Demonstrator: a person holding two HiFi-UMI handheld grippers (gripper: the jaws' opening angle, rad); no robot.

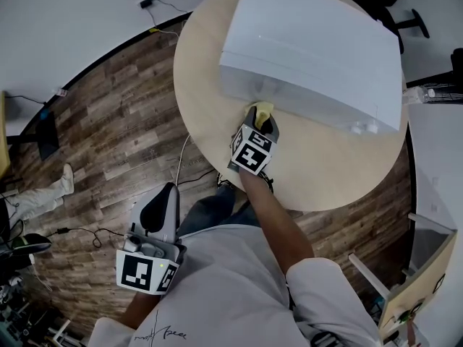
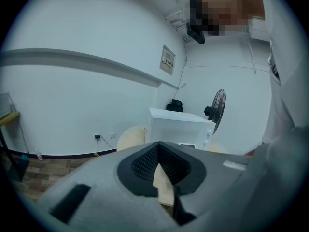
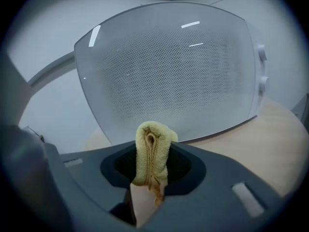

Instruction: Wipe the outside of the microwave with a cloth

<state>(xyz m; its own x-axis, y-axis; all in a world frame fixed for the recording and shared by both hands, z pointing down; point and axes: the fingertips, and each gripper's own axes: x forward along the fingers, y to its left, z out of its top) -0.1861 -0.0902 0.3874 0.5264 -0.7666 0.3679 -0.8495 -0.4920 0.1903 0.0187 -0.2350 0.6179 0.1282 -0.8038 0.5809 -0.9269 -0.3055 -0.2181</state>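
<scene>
A white microwave (image 1: 311, 49) stands on a round wooden table (image 1: 202, 71). My right gripper (image 1: 262, 121) is shut on a folded yellow cloth (image 1: 264, 110), held at the lower edge of the microwave's front. In the right gripper view the cloth (image 3: 152, 151) sticks up between the jaws of the right gripper (image 3: 152, 175), just before the dotted door (image 3: 169, 66); whether it touches I cannot tell. My left gripper (image 1: 160, 208) hangs low by the person's body over the floor, jaws together and holding nothing. In the left gripper view the left gripper (image 2: 159, 167) points toward the microwave (image 2: 178, 124) from a distance.
The microwave's dials (image 3: 262, 69) sit at the door's right. Cables (image 1: 79, 231) trail over the wood floor left of the table. A standing fan (image 2: 217, 108) is behind the microwave. A pale wooden frame (image 1: 419, 288) stands at lower right. A shoe (image 1: 65, 179) shows at far left.
</scene>
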